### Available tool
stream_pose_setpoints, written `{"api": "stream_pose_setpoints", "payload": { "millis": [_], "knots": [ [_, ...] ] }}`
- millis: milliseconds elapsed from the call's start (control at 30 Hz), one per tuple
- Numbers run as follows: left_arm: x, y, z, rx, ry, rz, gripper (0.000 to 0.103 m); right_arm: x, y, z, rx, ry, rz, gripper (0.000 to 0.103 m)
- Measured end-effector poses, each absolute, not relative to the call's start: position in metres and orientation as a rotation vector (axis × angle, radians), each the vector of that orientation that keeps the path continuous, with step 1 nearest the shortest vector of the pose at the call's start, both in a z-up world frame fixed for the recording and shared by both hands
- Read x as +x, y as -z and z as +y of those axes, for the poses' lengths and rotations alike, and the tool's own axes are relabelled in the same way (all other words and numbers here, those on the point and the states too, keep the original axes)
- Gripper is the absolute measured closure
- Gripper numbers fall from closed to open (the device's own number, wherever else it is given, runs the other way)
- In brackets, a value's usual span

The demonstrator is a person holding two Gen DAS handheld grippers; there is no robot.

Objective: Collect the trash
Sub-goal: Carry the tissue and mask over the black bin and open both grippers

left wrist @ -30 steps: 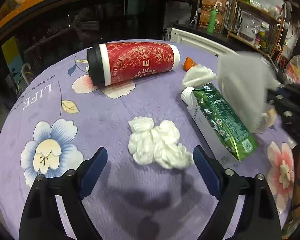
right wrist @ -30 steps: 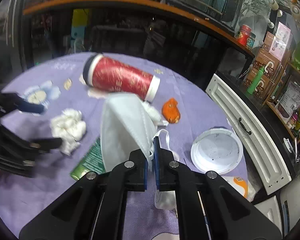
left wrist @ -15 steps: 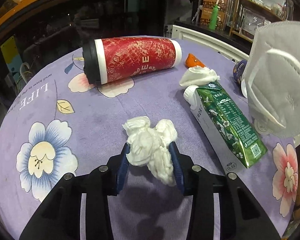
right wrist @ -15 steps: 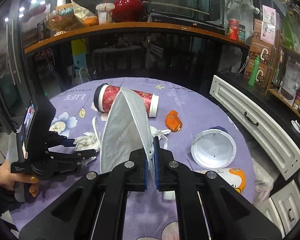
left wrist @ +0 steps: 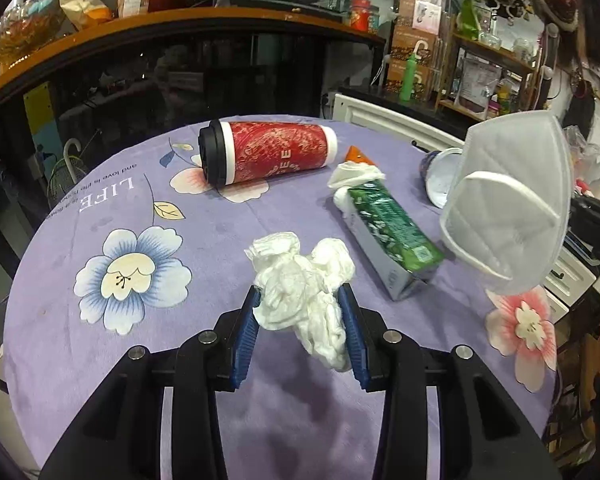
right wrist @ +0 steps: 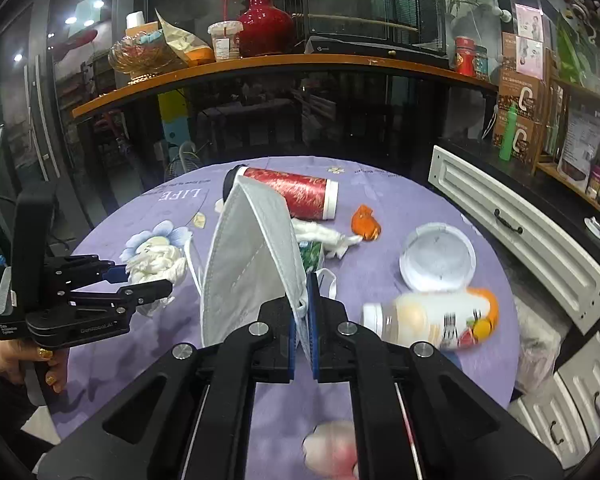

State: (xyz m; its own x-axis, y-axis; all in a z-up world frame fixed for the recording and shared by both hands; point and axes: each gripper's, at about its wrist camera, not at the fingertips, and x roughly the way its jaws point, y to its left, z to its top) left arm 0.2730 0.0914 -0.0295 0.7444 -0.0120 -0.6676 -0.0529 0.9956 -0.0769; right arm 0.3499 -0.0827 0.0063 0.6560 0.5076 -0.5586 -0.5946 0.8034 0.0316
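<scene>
While both pairs of tongs are already loaded, neither piece of rubbish has gone anywhere final, since no bin shows from either camera. The left tongs (left wrist: 300, 334) are clenched on the crumpled tissue wad (left wrist: 300, 280), the blue pads squeezing its lower half so the loose upper folds billow out ahead of them; the wad looks raised just off the purple worktop (left wrist: 100, 248), probably to keep it from dragging. The right tongs (right wrist: 304, 320) are pinched tight on the edge of the white face mask (right wrist: 248, 264), which stands up on its fold in front of them with an ear loop dangling, a grip on the rim being the easiest hold on something so flat and floppy.

Beyond the left tongs lie a red cup (left wrist: 266, 154) on its side and, ahead to their right, a green carton (left wrist: 392, 236) with another tissue (left wrist: 354, 174) at its far end and an orange scrap (left wrist: 358, 155) past that. Just right of the right tongs lies a toppled yogurt bottle (right wrist: 432, 320), with a white lid (right wrist: 438, 258) beyond it. My guess is that the soft, light pieces were taken first, and both loads now need carrying to wherever the trash goes.
</scene>
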Motion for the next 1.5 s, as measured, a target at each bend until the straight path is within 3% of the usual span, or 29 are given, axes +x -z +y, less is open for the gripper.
{"api": "stream_pose_setpoints", "payload": {
  "millis": [500,1067,1500],
  "knots": [
    [0.223,0.007,0.015,-0.037,0.119,0.628,0.064,0.272,0.003,-0.160,-0.115,-0.546,0.567,0.097],
    [0.209,0.002,-0.070,0.010,0.281,0.595,0.064,0.241,0.030,-0.268,-0.019,-0.342,0.607,0.097],
    [0.218,0.022,-0.153,0.070,0.433,0.654,0.064,0.257,0.106,-0.351,0.090,-0.132,0.769,0.097]
  ]
}}
